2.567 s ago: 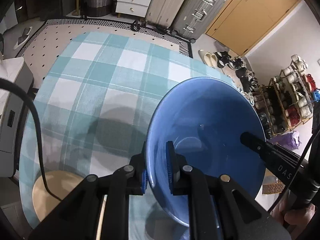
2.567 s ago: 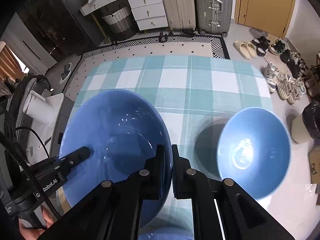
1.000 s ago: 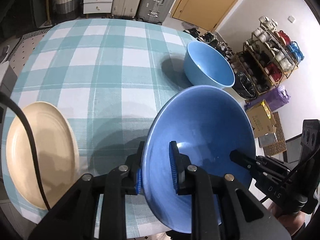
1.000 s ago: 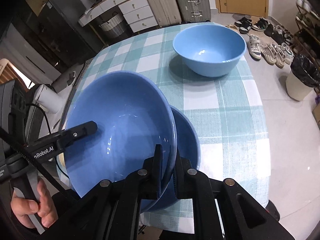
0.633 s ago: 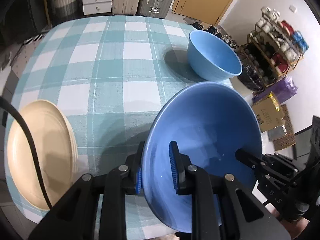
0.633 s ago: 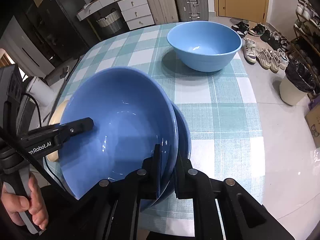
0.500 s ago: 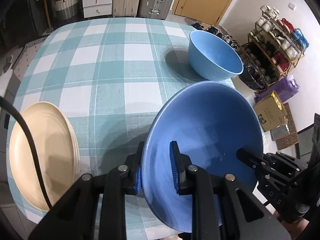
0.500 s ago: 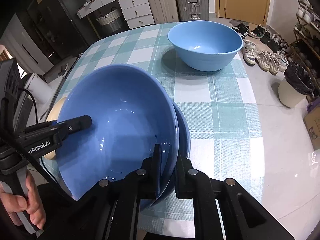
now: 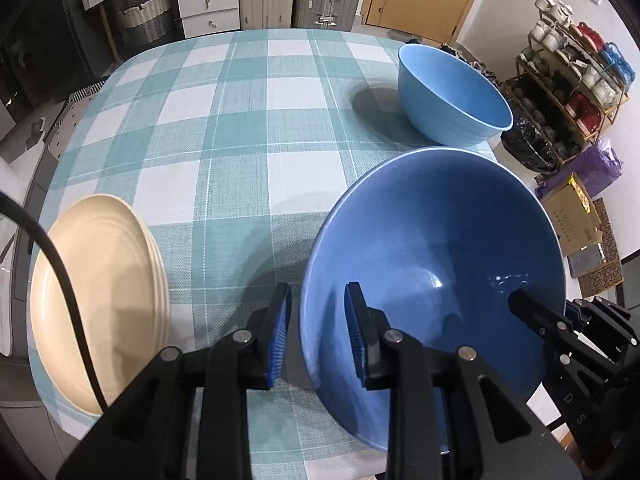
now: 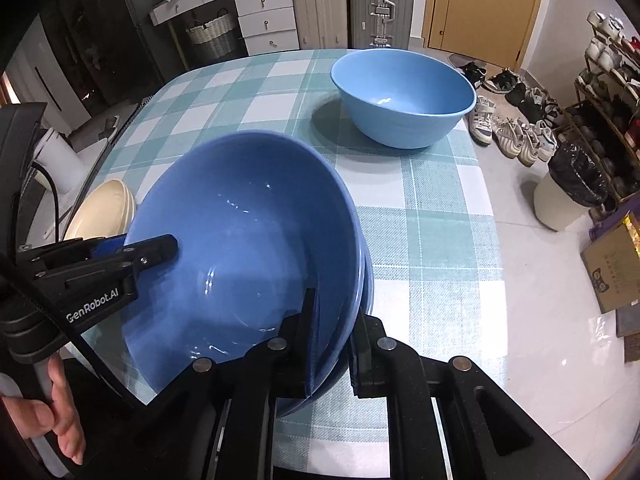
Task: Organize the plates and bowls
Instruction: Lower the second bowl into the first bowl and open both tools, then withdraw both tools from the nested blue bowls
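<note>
Left gripper [image 9: 316, 330] opening, pads off the dark bowl [image 9: 436, 280] rim between them; right gripper [image 10: 334, 340] pinching its near-right rim, nested in a second bowl [image 10: 366, 280].

A teal-checked tabletop [image 9: 240, 128] fills the frame's middle, with white drawers [image 9: 208, 4] and a suitcase [image 10: 378, 4] at top and shoes [image 10: 516, 136] on the floor at right.

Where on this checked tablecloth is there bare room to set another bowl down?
The wide middle and far left of the checked tablecloth are bare, between the cream plate stack and the light blue bowl. The near right edge is crowded by the nested dark blue bowls.
</note>
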Demonstrator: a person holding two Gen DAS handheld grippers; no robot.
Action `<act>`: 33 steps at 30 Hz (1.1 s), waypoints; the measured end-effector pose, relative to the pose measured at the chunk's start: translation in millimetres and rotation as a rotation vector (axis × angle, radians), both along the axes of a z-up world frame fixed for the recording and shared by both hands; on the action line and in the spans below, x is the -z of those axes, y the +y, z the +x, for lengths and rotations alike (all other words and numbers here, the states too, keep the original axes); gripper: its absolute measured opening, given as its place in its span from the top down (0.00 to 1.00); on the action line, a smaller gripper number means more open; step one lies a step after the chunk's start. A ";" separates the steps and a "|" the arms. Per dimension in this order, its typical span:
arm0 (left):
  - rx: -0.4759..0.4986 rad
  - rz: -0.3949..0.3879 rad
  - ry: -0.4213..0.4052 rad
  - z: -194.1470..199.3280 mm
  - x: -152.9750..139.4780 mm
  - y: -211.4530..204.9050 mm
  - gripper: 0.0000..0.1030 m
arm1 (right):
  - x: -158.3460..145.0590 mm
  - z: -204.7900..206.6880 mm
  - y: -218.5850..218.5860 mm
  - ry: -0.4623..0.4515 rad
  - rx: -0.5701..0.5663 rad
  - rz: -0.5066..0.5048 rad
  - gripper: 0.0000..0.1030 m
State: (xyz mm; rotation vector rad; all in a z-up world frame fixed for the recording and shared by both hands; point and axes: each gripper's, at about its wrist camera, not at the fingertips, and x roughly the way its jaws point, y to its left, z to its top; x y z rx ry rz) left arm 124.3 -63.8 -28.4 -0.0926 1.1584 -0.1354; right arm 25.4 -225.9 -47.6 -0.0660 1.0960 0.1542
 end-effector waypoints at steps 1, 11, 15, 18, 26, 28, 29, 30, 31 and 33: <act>0.001 0.000 0.002 0.0 0.0 -0.4 0.74 | -0.9 0.3 1.5 -0.003 -0.001 -0.015 0.89; -0.022 -0.032 0.028 1.8 3.6 5.5 0.74 | -5.7 -1.3 28.3 0.006 -0.111 -0.222 0.82; -0.026 -0.041 0.028 1.1 1.5 6.8 0.74 | -1.1 -1.7 28.5 0.015 -0.128 -0.295 0.81; -0.026 -0.049 0.024 0.7 -0.4 7.8 0.74 | 1.1 -2.8 21.1 0.005 -0.095 -0.251 0.81; -0.027 -0.049 -0.003 -5.5 -6.5 9.6 0.62 | 4.2 -10.0 -8.0 -0.015 -0.008 -0.060 0.80; -0.016 -0.041 -0.023 -8.6 -9.9 8.0 0.61 | 1.7 -15.7 -15.2 -0.051 0.013 -0.015 0.80; -0.007 -0.034 -0.035 -10.5 -11.8 6.2 0.60 | -0.8 -20.0 -18.1 -0.073 0.022 0.011 0.80; 0.001 -0.028 -0.045 -12.3 -13.5 4.7 0.58 | -3.9 -24.2 -20.9 -0.097 0.031 0.037 0.80; 0.004 -0.024 -0.053 -13.8 -15.0 4.0 0.55 | -7.9 -29.1 -22.8 -0.127 0.040 0.068 0.80; 0.000 -0.022 -0.073 -17.4 -17.7 3.8 0.54 | -16.2 -40.0 -25.9 -0.186 0.048 0.140 0.80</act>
